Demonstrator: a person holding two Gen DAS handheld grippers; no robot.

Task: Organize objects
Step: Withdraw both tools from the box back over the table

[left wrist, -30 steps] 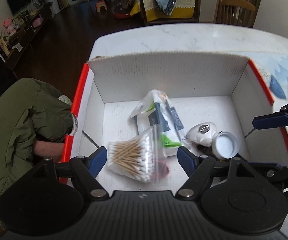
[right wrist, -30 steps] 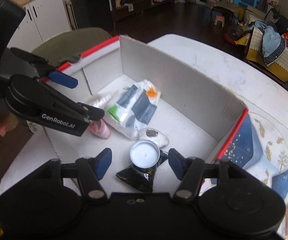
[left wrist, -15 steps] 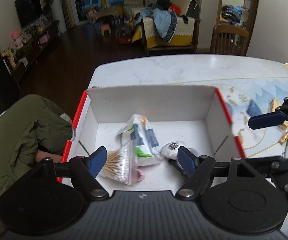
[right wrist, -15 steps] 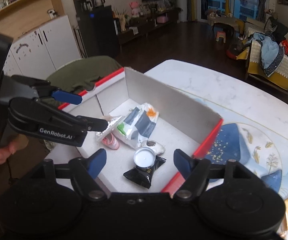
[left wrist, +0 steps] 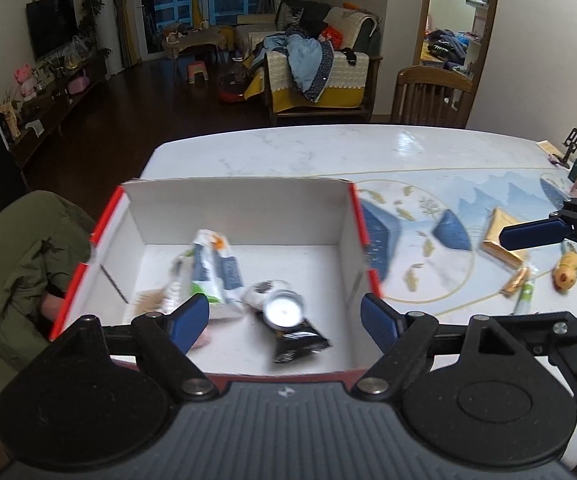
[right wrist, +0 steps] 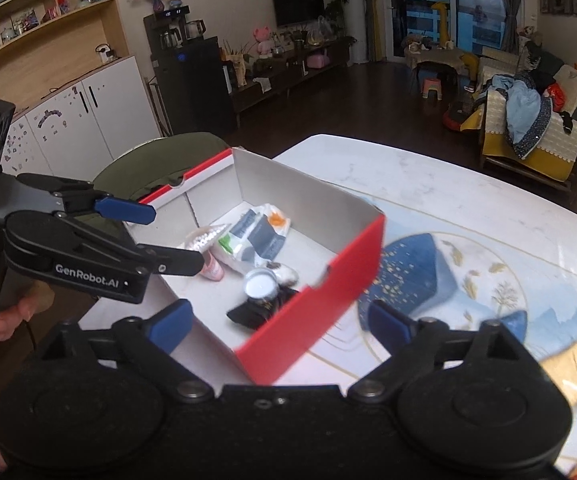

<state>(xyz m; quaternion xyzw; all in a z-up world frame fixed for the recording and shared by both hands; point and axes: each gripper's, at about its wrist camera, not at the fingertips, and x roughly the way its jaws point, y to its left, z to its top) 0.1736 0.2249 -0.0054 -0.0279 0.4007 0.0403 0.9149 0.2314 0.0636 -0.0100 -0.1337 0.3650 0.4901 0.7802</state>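
box, red outside and white inside, is sitting open on the tabletop near its left end, and it is already holding a small pile: a white, blue and green pouch, a bag of cotton swabs, a pink thing half hidden behind the left claw's pad, a white round-lidded jar and a black sachet under it. both claws are hanging above the near side of the box with nothing between their pads: the left claw is standing released, its jaws having just been opening a little, and the right claw is spread wide, its jaws having just been opening, with only the box corner showing in the gap. i am reading this as the moment between items, one drop seemingly finished and the next pickup not yet begun. several things are lying outside on the patterned mat to the right of the box: a yellow packet, a small yellow toy, and a thin green-and-white tube beside a biscuit-like piece. the next move is probably calling for the right claw to be swinging toward these, lining its pads across one of them, likely the packet or the tube, and closing before carrying it over the red wall. the box is looking light and shallow, so a bump could be shifting it.
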